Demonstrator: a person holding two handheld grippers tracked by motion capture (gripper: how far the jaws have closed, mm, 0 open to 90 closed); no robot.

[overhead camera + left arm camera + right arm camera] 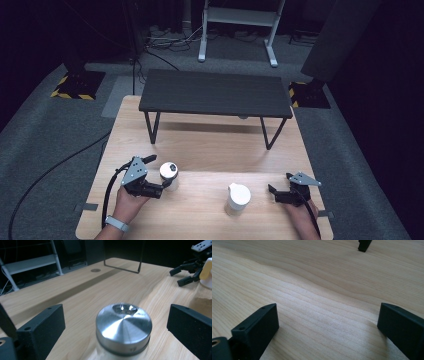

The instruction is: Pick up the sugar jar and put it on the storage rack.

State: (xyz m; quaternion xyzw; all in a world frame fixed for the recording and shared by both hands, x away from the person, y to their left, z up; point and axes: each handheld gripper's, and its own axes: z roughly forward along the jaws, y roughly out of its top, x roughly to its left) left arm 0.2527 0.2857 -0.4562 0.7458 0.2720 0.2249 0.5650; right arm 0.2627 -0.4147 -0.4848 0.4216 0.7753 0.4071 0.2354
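- The left gripper [162, 187] sat low at the table's [210, 145] near left, its jaws spread wide on either side of a small jar [169, 175] with a shiny metal lid [124, 323]. Neither jaw touched the jar; a clear gap showed on both sides. I judged this to be a lined-up approach for a grasp around the jar's upper body.
- The jar stood upright on the wood, just ahead of the left hand [131, 200].
- A white lidded container [237, 198] stood upright near the middle front, between the two grippers and apart from both.
- The right gripper [276, 192] rested at the near right, jaws apart over bare wood, holding nothing. It appeared to be idle, waiting.
- A low black bench [215, 94] stood across the far half, well clear of everything.
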